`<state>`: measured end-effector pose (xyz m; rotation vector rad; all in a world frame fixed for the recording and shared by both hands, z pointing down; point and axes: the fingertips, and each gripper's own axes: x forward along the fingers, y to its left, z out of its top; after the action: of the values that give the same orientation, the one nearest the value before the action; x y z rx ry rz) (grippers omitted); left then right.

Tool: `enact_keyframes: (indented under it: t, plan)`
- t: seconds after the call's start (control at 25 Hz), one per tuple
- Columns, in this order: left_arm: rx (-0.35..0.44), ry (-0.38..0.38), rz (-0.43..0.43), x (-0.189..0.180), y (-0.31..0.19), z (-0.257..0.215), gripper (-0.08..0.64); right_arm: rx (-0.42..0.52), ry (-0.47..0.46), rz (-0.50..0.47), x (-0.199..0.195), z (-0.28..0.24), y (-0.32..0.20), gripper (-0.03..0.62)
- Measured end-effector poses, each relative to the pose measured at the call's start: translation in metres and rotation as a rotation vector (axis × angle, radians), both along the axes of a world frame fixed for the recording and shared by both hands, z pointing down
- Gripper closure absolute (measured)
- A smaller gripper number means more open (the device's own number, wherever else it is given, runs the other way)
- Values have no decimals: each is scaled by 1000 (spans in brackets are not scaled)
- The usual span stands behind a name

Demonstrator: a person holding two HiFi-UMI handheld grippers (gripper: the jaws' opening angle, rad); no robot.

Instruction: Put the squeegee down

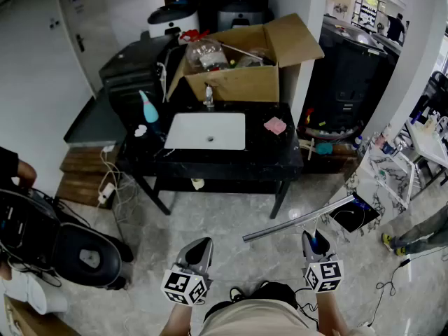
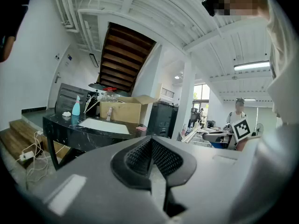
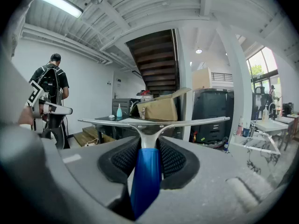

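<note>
Squeegee [image 1: 301,219]: you have one, and it sits in your right gripper [image 1: 316,242], up off the floor [image 1: 224,219] and well apart from the desk [image 1: 283,158]. In the right gripper view the two pads of that gripper [image 3: 148,158] are clamped on the single blue handle of the squeegee [image 3: 154,122], one pad on each side. Its one long metal blade lies crosswise just beyond the fingertips. In the head view the blade slants from lower left to upper right over the pale tiles.

Your left gripper [image 1: 199,249] carries nothing. In the left gripper view the two pads of that gripper [image 2: 152,155] are pressed together with no gap at the tip.

Ahead of you stands one black desk with one white sink [image 1: 207,131] set into it and one faucet [image 1: 208,95] behind the basin. On the top you can count one teal bottle [image 1: 148,108] at the left, one pink cloth [image 1: 275,125] at the right, and one open cardboard box [image 1: 241,82] at the back
</note>
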<state>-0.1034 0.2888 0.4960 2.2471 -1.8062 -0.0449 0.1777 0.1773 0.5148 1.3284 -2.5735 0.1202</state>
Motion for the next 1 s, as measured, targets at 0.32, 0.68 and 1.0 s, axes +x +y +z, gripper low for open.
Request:
enact_keyframes:
  t: [0.32, 0.68, 1.0]
  plan:
    - [2, -3, 20, 10, -5, -2, 545, -10, -29, 47, 18, -3, -5, 471]
    - [-20, 24, 45, 15, -14, 9, 545, -20, -29, 88, 30, -3, 4, 471]
    - [-36, 39, 101, 30, -47, 11, 545, -96, -22, 157, 55, 19, -9, 471]
